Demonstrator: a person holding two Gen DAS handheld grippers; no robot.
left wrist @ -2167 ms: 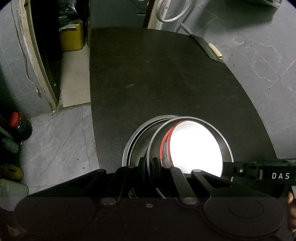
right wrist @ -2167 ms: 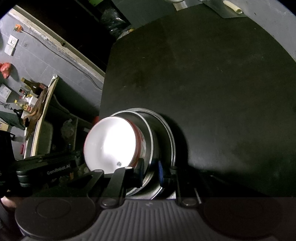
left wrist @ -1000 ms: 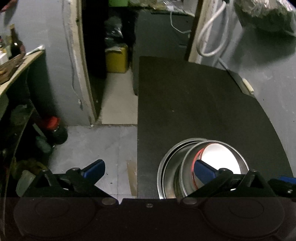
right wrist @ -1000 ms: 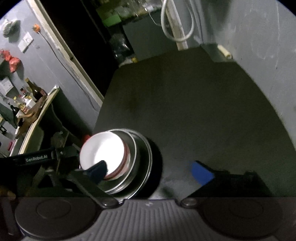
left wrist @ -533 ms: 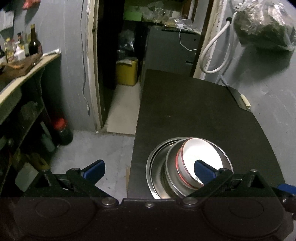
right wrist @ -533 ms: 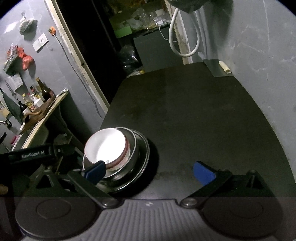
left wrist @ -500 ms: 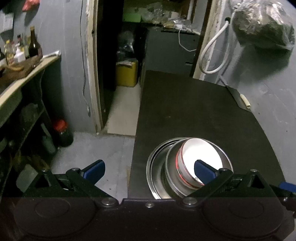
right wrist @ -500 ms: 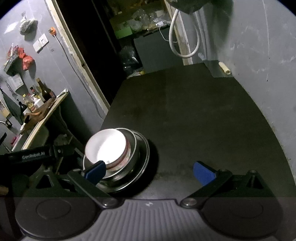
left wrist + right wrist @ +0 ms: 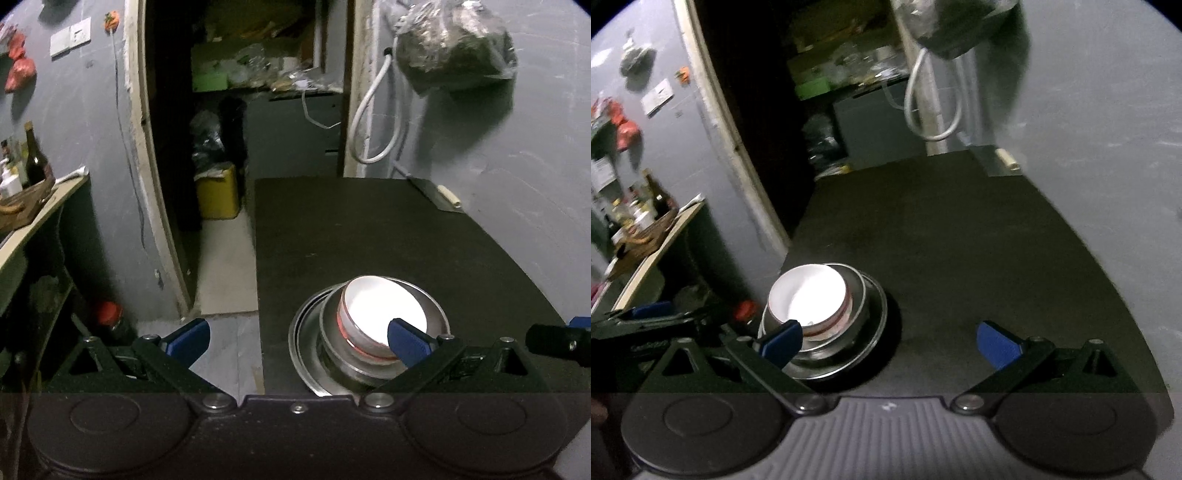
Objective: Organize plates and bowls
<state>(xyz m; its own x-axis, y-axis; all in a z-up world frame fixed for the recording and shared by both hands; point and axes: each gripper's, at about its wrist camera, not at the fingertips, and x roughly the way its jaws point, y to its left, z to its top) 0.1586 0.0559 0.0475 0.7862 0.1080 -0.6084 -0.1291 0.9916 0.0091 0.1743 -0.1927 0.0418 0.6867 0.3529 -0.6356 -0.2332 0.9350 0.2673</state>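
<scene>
1. Left wrist view shows the left gripper (image 9: pixel 297 338) with its blue-padded fingers (image 9: pixel 406 341) spread wide and holding nothing. One pad overlaps the stack in the picture, but the gripper seems to be above it, not touching.
2. The task's things sit nested near the front left corner of the dark counter (image 9: pixel 369 229): a white bowl (image 9: pixel 382 315) with a red band inside a steel bowl (image 9: pixel 436 325), and that on a wide steel plate (image 9: pixel 308 345). Largest at the bottom and smallest on top is what keeps such a pile stable and compact.
3. From the right wrist view, the right gripper (image 9: pixel 888 341) is also splayed open and empty, with the stack (image 9: pixel 820 314) off to its left and bare counter between its pads.
4. The stack looks finished, with nothing loose on the counter near it. My judgement is that both grippers hang clear so as not to knock it.
5. One risk is that the plate lies close to the counter's left edge, so a nudge from that side could send it off.
6. A knife-like tool (image 9: pixel 441 195) lies at the far right edge, well apart.
</scene>
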